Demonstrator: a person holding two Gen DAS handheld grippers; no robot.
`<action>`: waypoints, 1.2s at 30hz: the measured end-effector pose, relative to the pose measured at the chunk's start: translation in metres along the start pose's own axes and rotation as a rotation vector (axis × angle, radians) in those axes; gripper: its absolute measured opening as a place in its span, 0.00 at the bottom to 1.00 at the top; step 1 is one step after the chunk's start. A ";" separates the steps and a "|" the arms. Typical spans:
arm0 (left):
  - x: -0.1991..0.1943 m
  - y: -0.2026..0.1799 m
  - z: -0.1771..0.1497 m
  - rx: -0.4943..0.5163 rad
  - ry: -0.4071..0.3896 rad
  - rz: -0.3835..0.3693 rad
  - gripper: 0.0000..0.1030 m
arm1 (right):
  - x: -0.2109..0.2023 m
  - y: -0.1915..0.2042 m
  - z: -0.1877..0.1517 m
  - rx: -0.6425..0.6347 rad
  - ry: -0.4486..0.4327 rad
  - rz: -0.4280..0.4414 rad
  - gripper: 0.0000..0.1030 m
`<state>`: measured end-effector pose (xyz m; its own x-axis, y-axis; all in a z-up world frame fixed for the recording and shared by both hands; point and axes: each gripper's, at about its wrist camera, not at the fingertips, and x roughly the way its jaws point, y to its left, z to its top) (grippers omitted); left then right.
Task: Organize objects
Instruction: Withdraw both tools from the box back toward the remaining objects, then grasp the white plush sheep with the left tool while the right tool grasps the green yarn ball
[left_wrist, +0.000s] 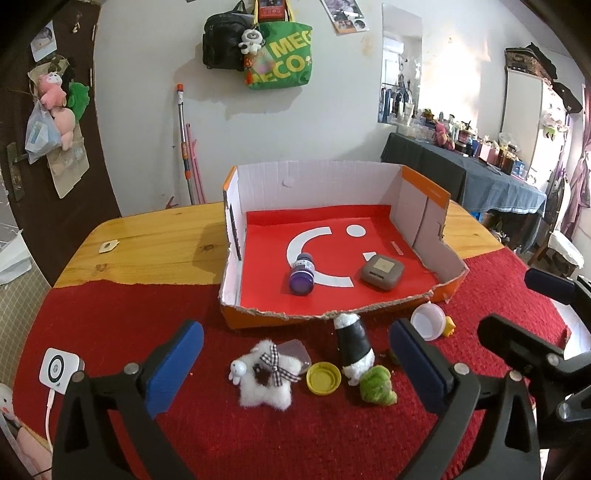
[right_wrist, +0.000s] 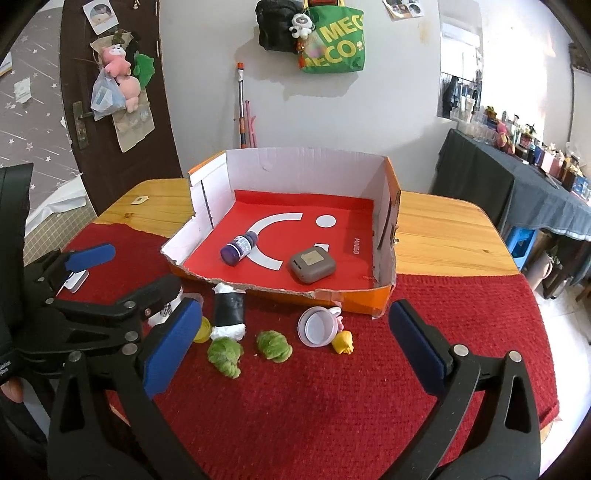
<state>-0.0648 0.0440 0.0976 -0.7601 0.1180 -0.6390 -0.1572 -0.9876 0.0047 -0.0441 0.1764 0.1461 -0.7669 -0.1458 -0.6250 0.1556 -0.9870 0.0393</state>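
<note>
Both grippers, left gripper (left_wrist: 291, 363) and right gripper (right_wrist: 293, 345), stood wide open and empty above the red cloth (right_wrist: 332, 398). Loose toys lay before the torn cardboard box (left_wrist: 258, 314), notably the white plush star (left_wrist: 266, 376). Advisable next: centre one toy between the pads before closing

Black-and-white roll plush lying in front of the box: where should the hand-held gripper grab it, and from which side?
Grip the black-and-white roll plush across its black middle band, coming from above with the jaws spanning its width. It lies on its side, long axis running from the box towards the camera; the white ends look fluffier, and the yellow cap and green plush crowd its near end.
</note>
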 end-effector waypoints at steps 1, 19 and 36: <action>-0.002 0.000 -0.001 0.000 -0.002 0.001 1.00 | -0.002 0.000 -0.001 0.002 -0.002 0.002 1.00; -0.016 -0.006 -0.015 0.002 -0.013 0.000 1.00 | -0.018 0.003 -0.015 0.000 -0.021 0.004 1.00; 0.002 -0.004 -0.027 0.003 0.041 -0.020 0.81 | -0.005 0.002 -0.024 0.012 0.023 -0.001 0.91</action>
<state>-0.0487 0.0455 0.0761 -0.7302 0.1335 -0.6701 -0.1741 -0.9847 -0.0065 -0.0251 0.1764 0.1311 -0.7528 -0.1436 -0.6424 0.1473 -0.9879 0.0481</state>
